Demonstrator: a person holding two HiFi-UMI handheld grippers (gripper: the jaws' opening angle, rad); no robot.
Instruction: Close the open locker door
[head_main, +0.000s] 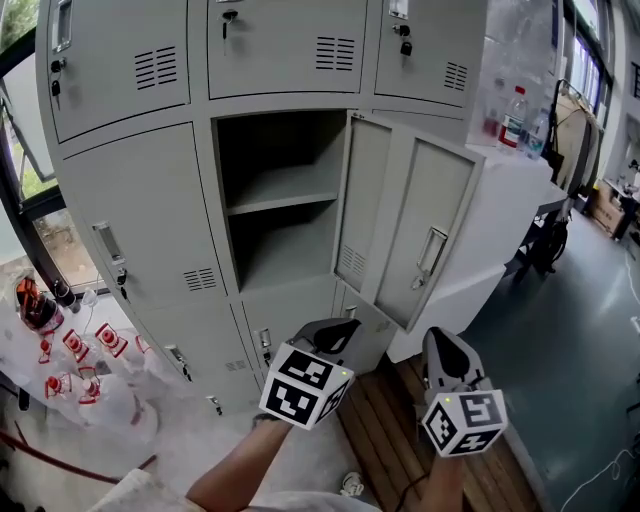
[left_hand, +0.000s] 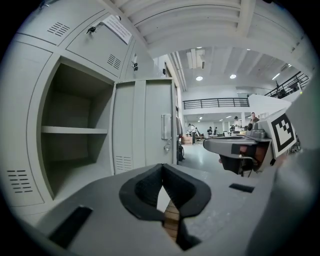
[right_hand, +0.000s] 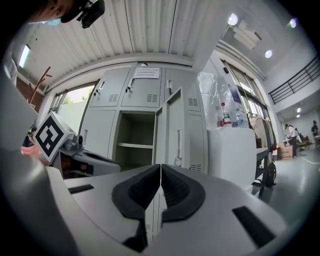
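Pale grey locker door (head_main: 405, 225), black-and-white patterned marker cube (head_main: 305, 385)

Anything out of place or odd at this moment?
One locker door hangs open to the right of its compartment, baring a shelf with nothing visible on it. The neighbouring doors are shut.

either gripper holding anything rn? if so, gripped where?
Nothing held. The left gripper and right gripper both have their jaws together and empty, neither touching the open door.
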